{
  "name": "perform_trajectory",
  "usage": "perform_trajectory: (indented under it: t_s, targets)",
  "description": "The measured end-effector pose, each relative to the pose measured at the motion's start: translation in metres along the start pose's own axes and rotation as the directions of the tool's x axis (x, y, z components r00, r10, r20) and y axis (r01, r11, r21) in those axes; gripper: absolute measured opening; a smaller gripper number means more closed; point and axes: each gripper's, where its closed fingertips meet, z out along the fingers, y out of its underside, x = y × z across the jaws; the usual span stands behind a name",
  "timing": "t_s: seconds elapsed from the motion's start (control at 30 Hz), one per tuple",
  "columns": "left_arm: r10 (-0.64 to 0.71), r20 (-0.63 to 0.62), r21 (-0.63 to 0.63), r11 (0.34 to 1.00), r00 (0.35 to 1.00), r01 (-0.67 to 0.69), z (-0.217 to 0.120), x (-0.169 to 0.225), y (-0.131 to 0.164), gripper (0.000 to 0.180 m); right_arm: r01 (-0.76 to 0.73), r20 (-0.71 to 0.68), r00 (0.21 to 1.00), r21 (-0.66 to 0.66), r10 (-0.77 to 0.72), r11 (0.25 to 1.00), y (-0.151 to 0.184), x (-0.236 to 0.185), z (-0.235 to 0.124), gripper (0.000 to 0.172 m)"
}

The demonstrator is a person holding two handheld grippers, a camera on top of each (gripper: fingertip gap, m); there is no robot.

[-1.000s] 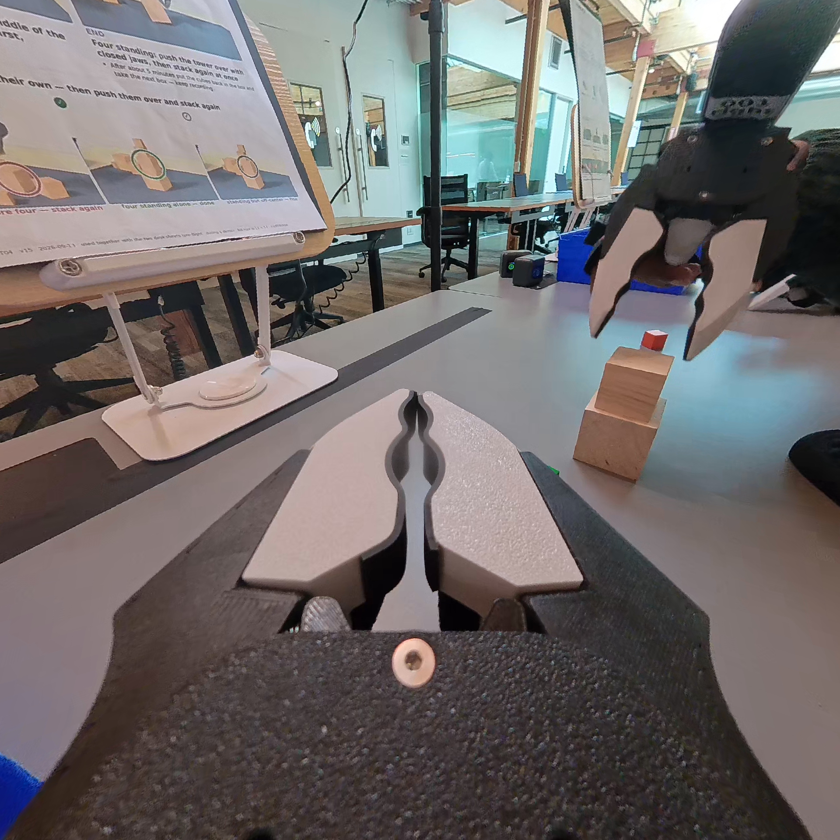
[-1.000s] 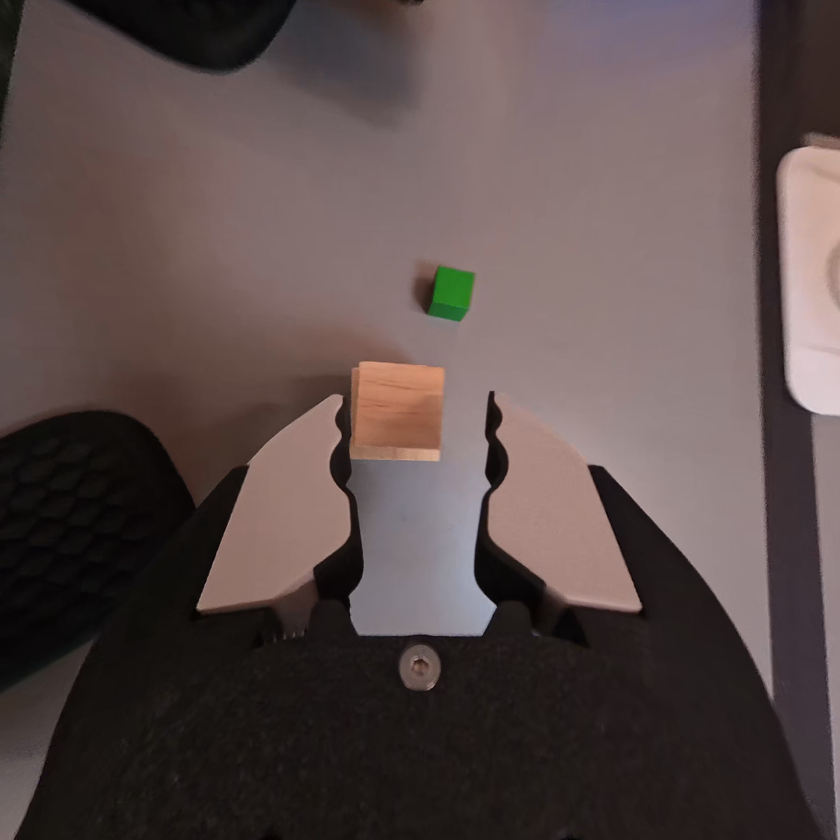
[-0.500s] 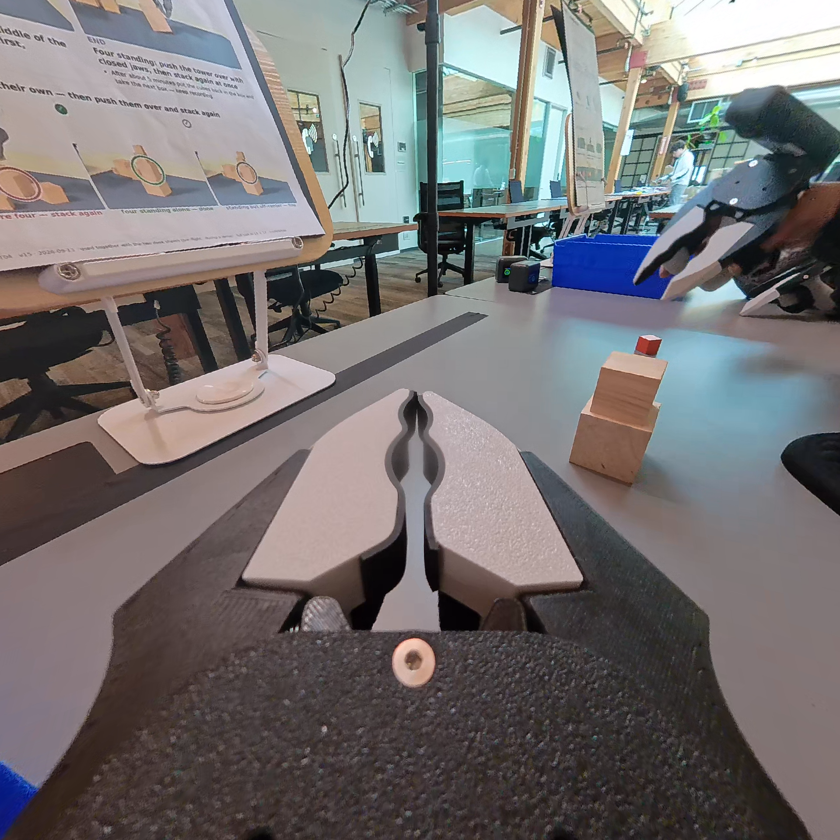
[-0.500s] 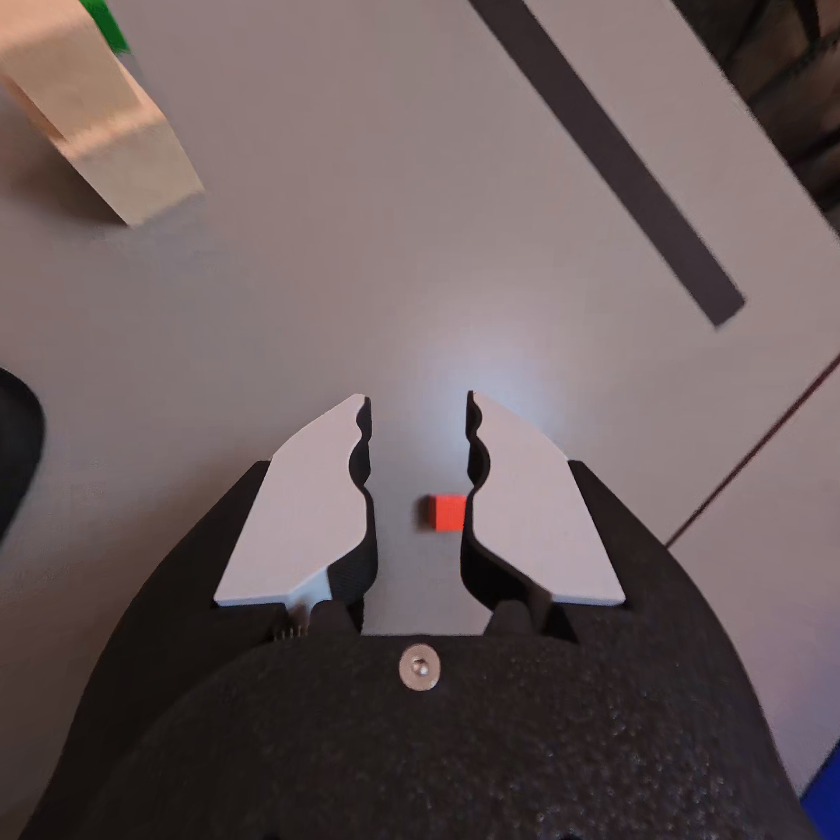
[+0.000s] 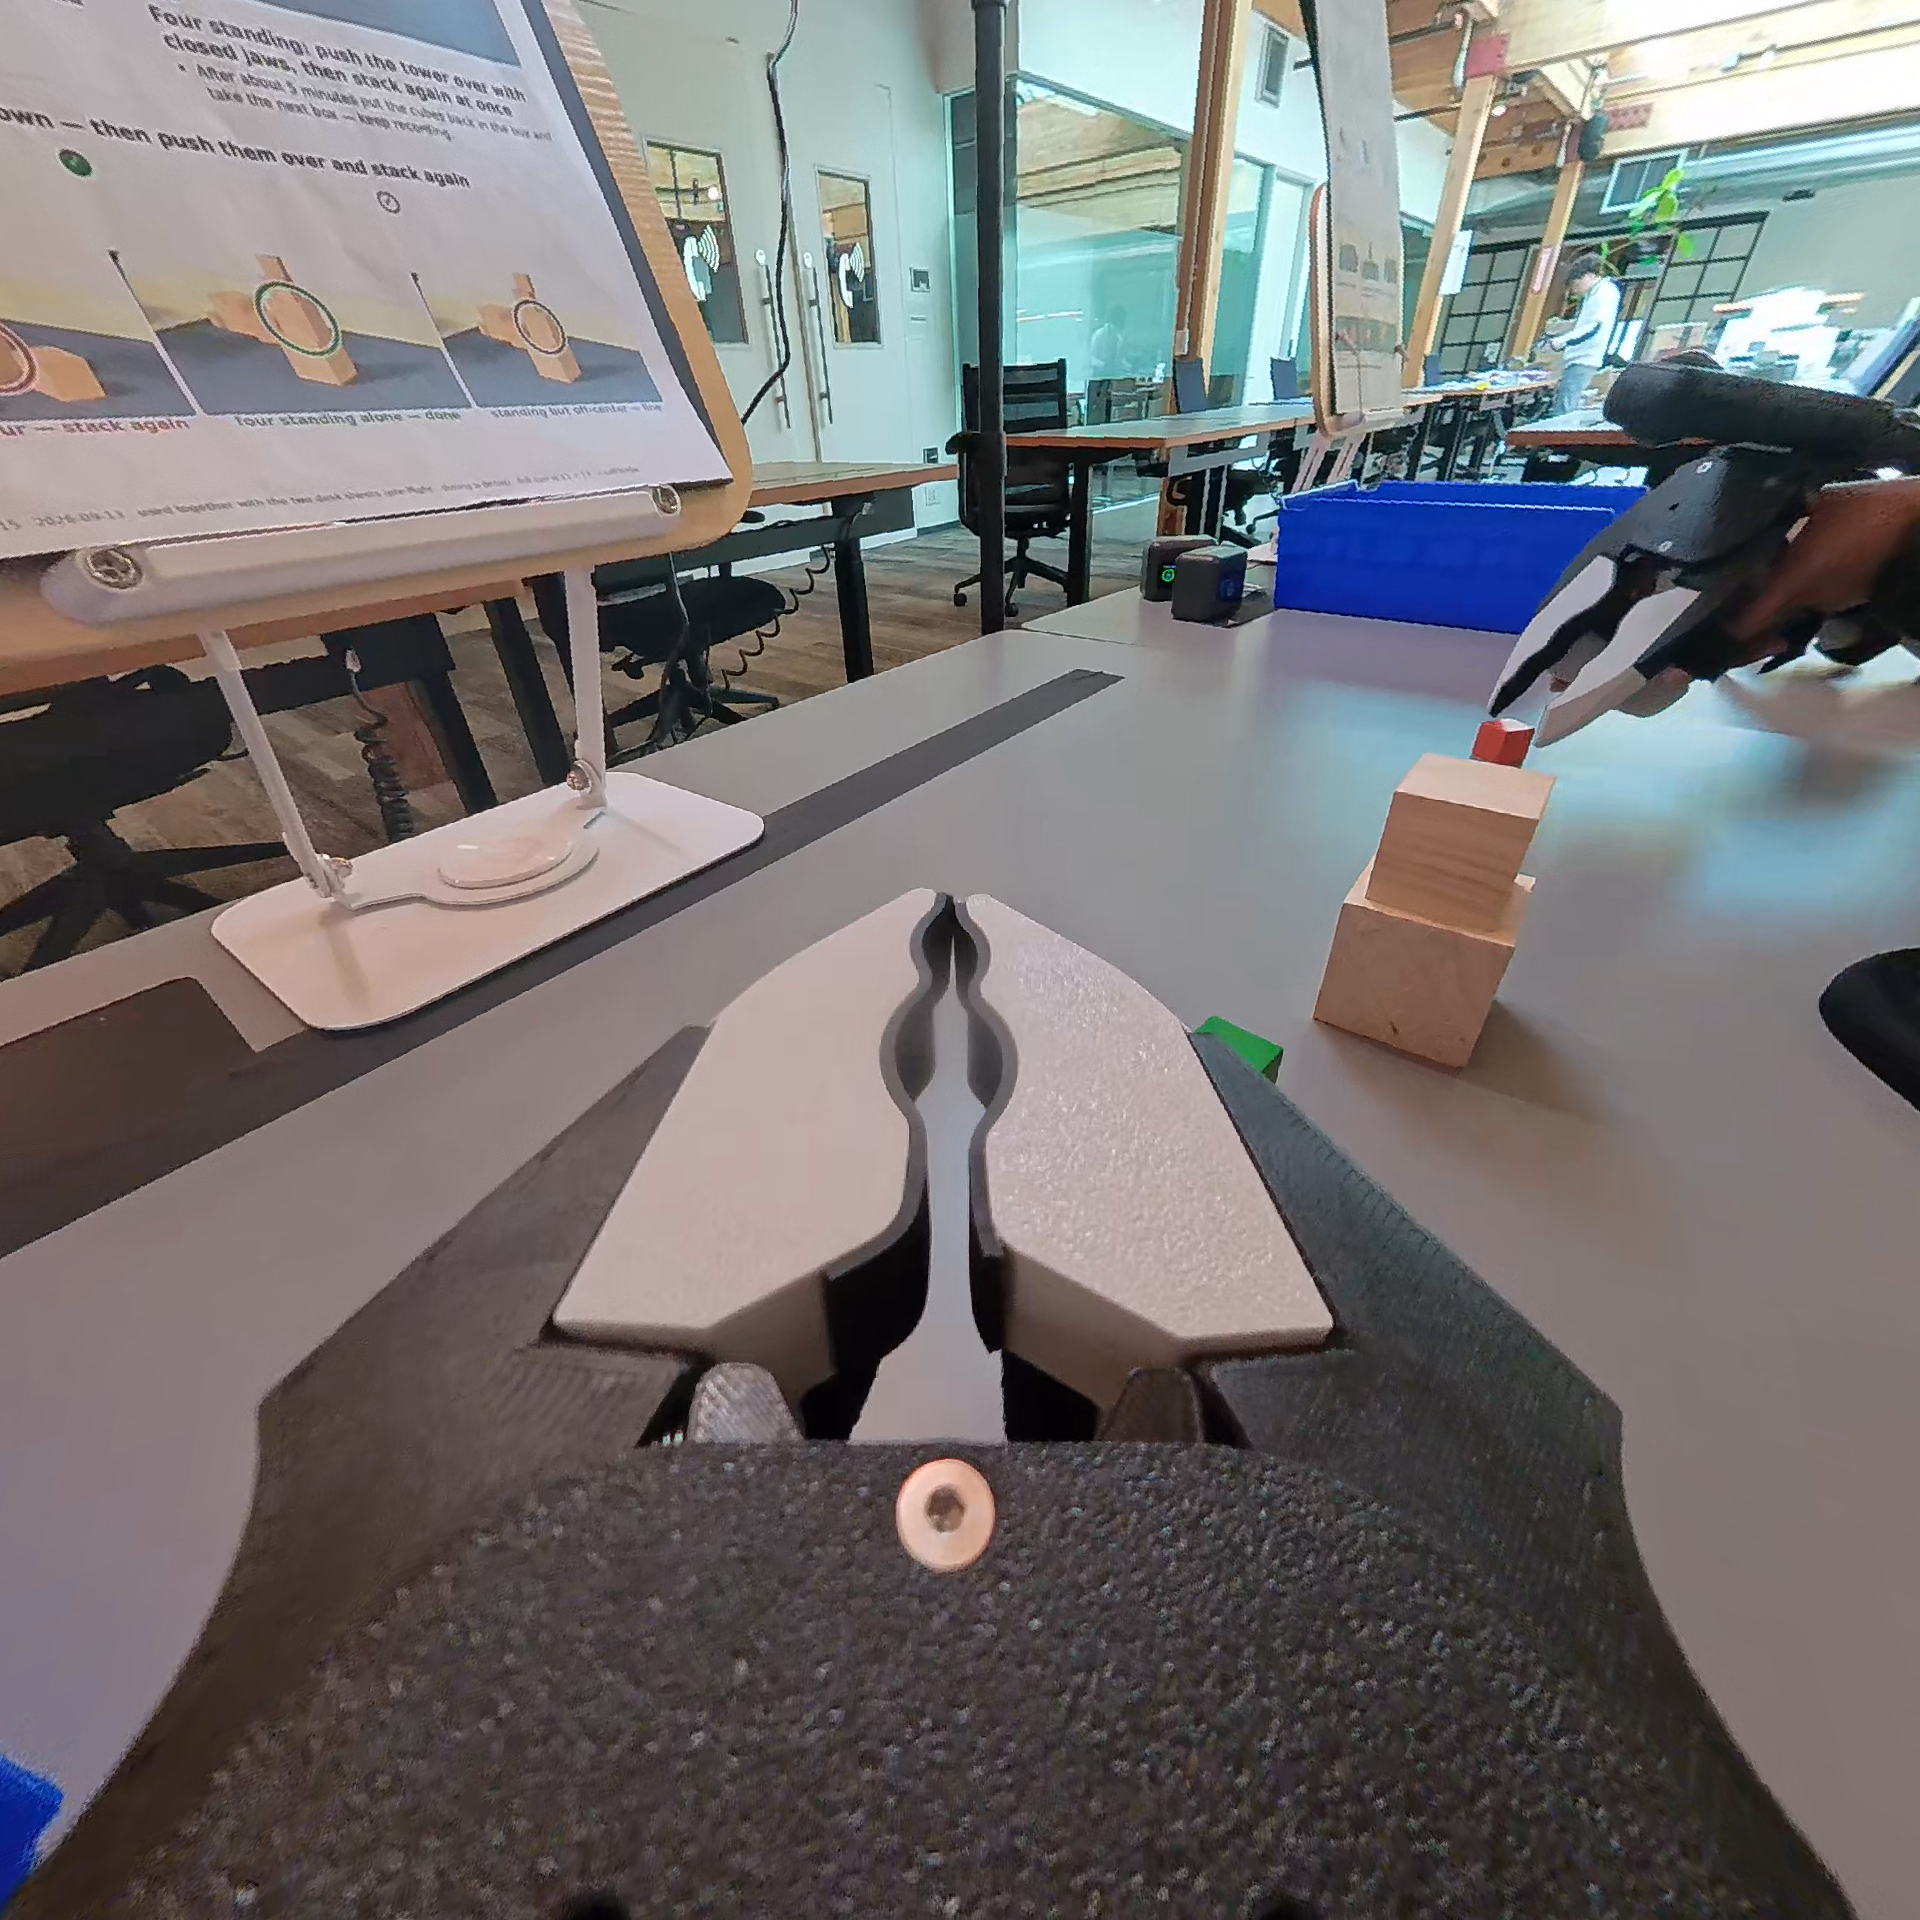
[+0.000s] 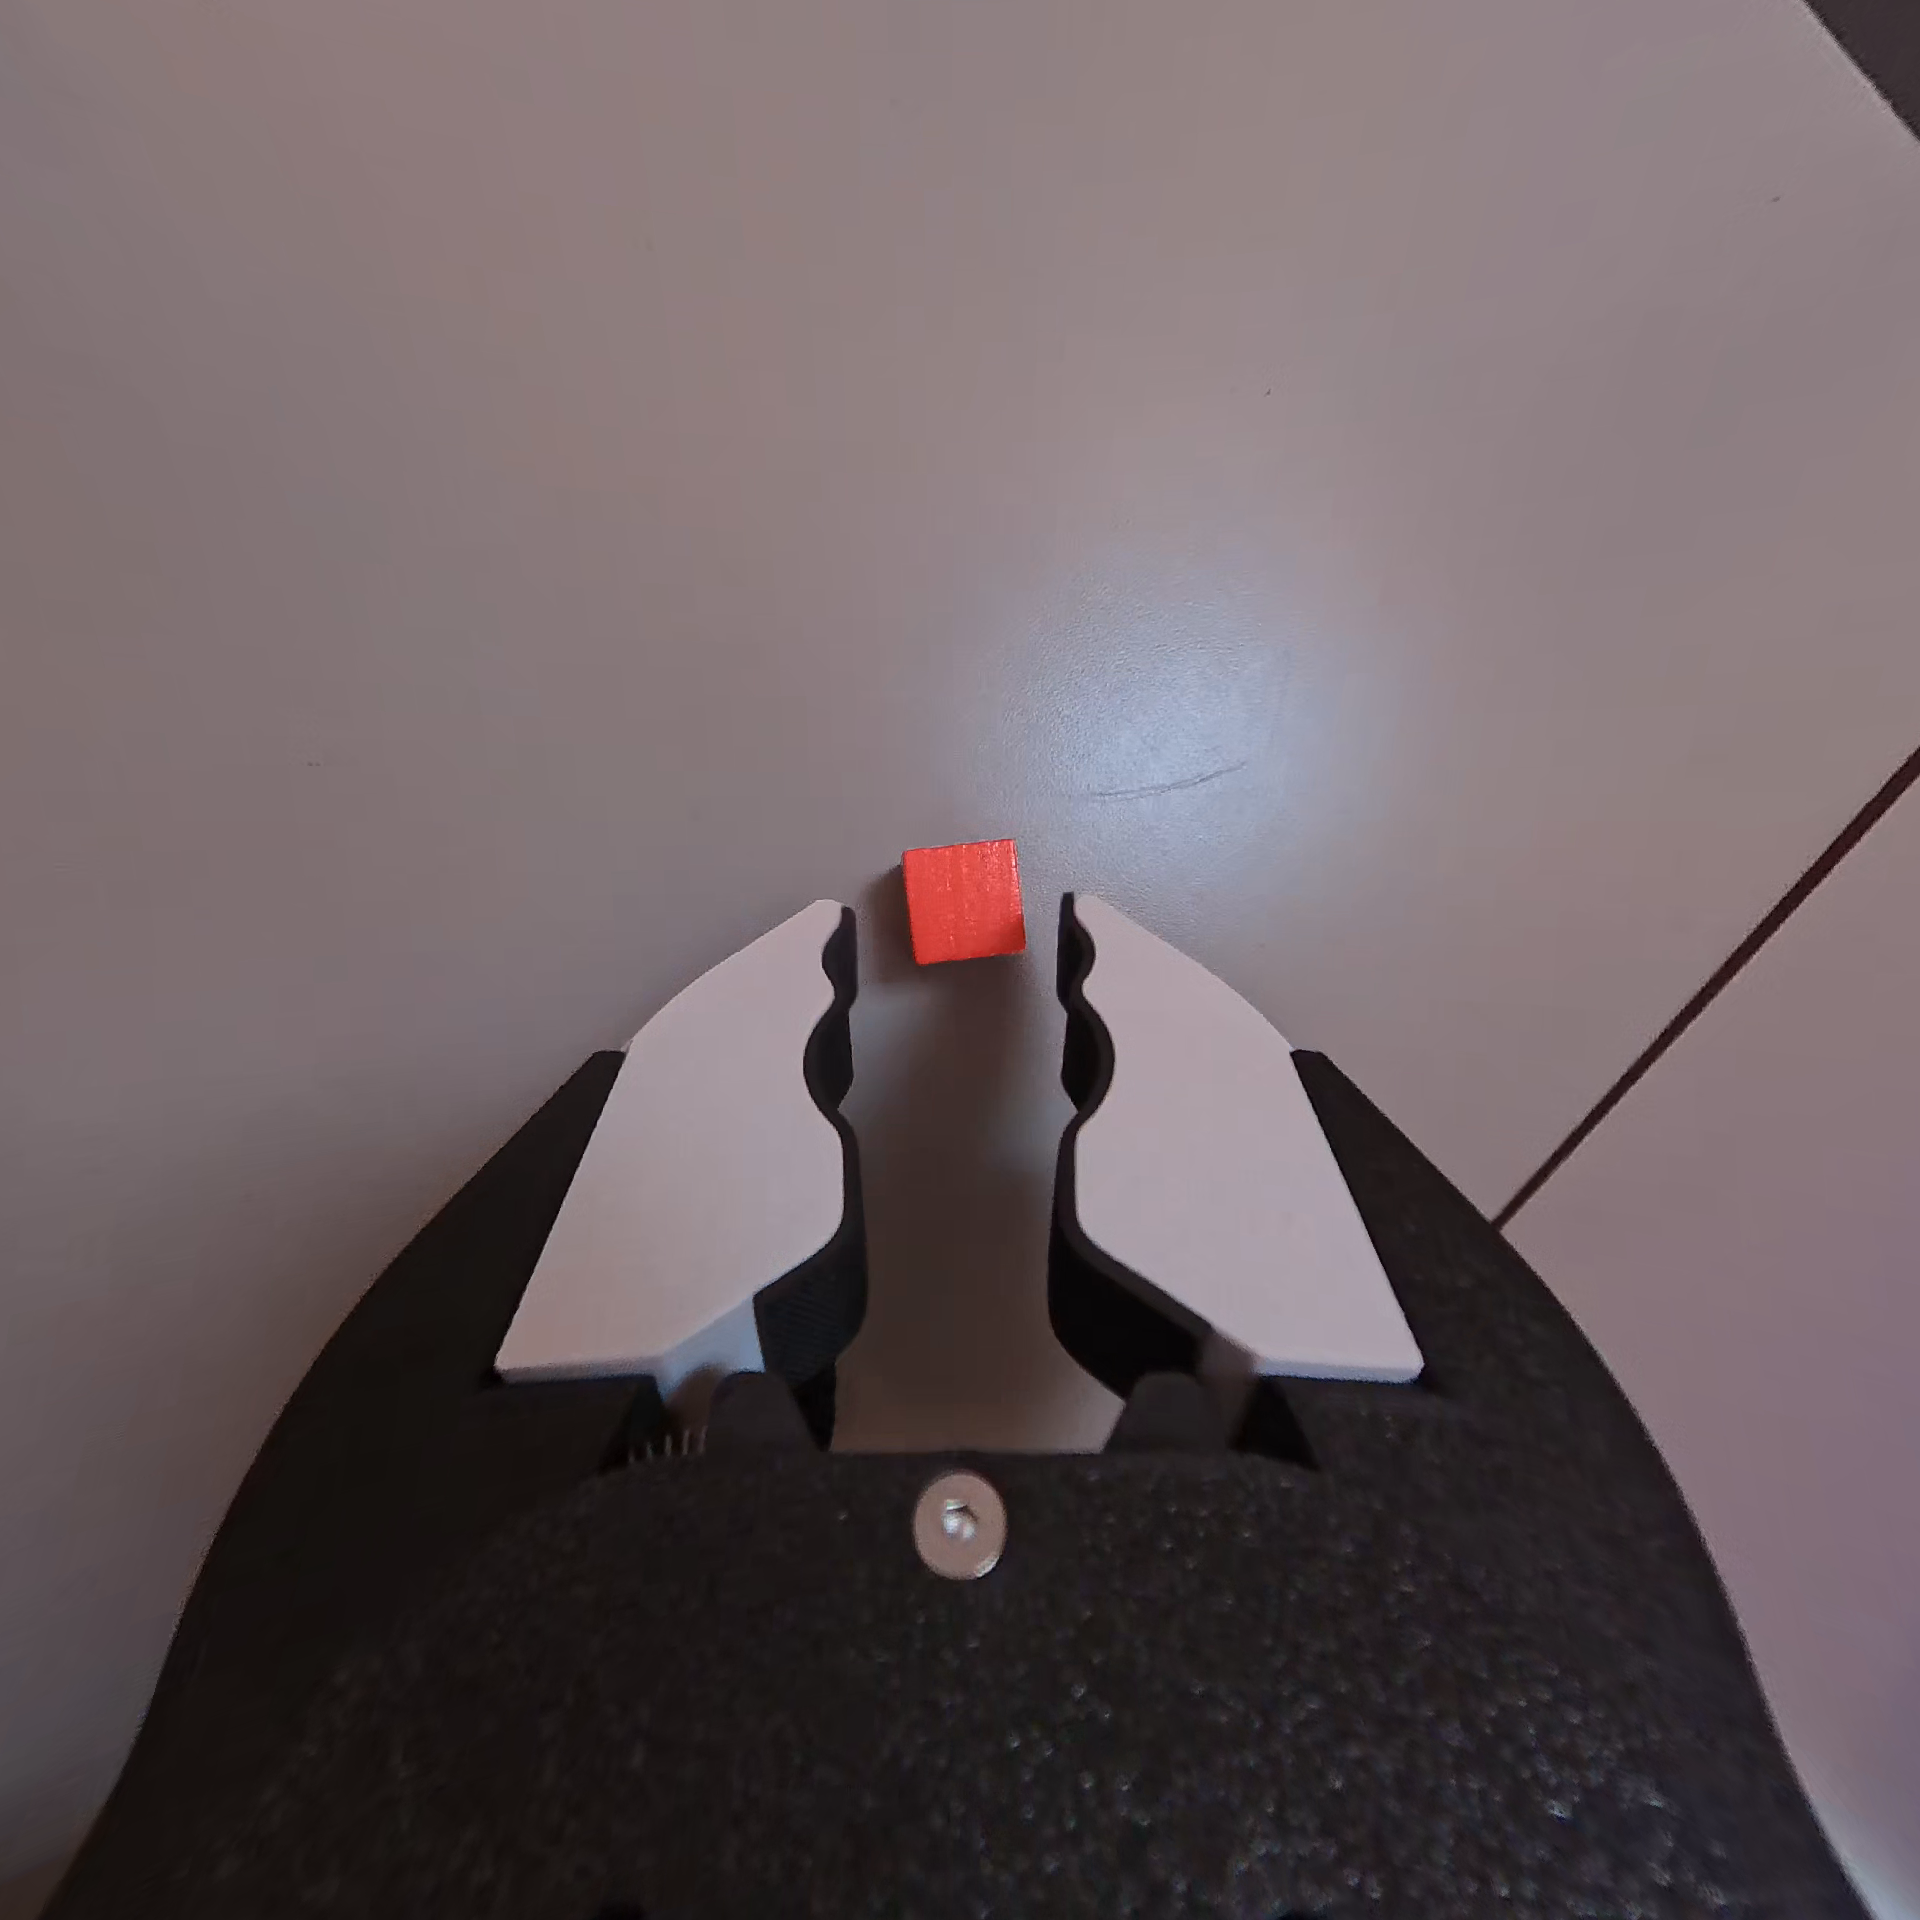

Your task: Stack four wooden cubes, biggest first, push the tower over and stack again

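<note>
- Red cube (image 6: 961, 904) lies on the grey tabletop (image 6: 623, 468), just ahead of the right claw (image 6: 956, 920) and level with its fingertips; it sits a little nearer the left fingertip.
- Right claw is spread apart, with a clear gap on each side between the pads and the red cube, so nothing is gripped.
- Seen from the left wrist view, the right claw (image 5: 1538, 712) hangs tilted down above the red cube (image 5: 1501, 743), held by a hand (image 5: 1839, 566).
- Two wooden blocks are stacked near the red cube: the smaller upper block (image 5: 1460, 842) rests, twisted slightly, on the larger lower block (image 5: 1418, 971).
- Left claw (image 5: 951, 909) is clenched tight, its fingertips meeting on nothing, low over the tabletop (image 5: 1143, 790).
- Green cube (image 5: 1242, 1044) peeks out beside the left claw's right finger (mostly hidden behind it).
- White stand (image 5: 468, 894) carries a printed sheet (image 5: 312, 260) on the left, next to a dark strip (image 5: 883, 769) across the tabletop.
- Blue bin (image 5: 1434, 556) stands at the far edge.
</note>
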Motion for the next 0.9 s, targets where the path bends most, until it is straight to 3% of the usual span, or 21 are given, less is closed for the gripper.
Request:
perform_trajectory:
  t_s: [0.07, 0.2, 0.43, 0.6, 0.73, 0.87, 0.9]
  targets:
    - [0.001, -0.002, -0.003, 1.000, 1.000, -0.001, 0.000, 0.001, 0.001, 0.000, 0.002, 0.000, 1.000, -0.008, -0.002, 1.000, 0.002, 0.000, 0.003, 0.024]
    - [0.003, -0.003, -0.005, 1.000, 1.000, -0.003, 0.001, 0.001, 0.001, 0.000, 0.067, 0.056, 0.996, 0.020, -0.068, 0.998, -0.011, -0.022, 0.010, 0.021]
    - [0.005, -0.011, -0.013, 1.000, 1.000, -0.005, 0.001, 0.003, 0.003, 0.000, 0.334, 0.235, 0.901, 0.158, -0.364, 0.929, -0.071, -0.133, 0.019, 0.021]
    - [0.010, -0.024, -0.028, 1.000, 1.000, -0.011, 0.003, 0.007, 0.005, 0.000, 0.466, 0.307, 0.808, 0.192, -0.504, 0.864, -0.090, -0.198, 0.032, 0.021]
    - [0.026, -0.049, -0.058, 0.998, 0.998, -0.029, 0.008, 0.016, 0.010, 0.000, 0.500, 0.323, 0.783, 0.183, -0.532, 0.847, -0.091, -0.218, 0.043, 0.022]
    - [0.025, -0.168, -0.177, 0.983, 0.986, -0.055, 0.024, 0.039, 0.033, 0.000, 0.485, 0.313, 0.793, 0.196, -0.523, 0.852, -0.093, -0.222, 0.042, 0.024]
    - [0.017, -0.204, -0.220, 0.973, 0.979, -0.063, 0.029, 0.046, 0.041, 0.010, 0.476, 0.311, 0.797, 0.205, -0.518, 0.855, -0.094, -0.223, 0.040, 0.025]
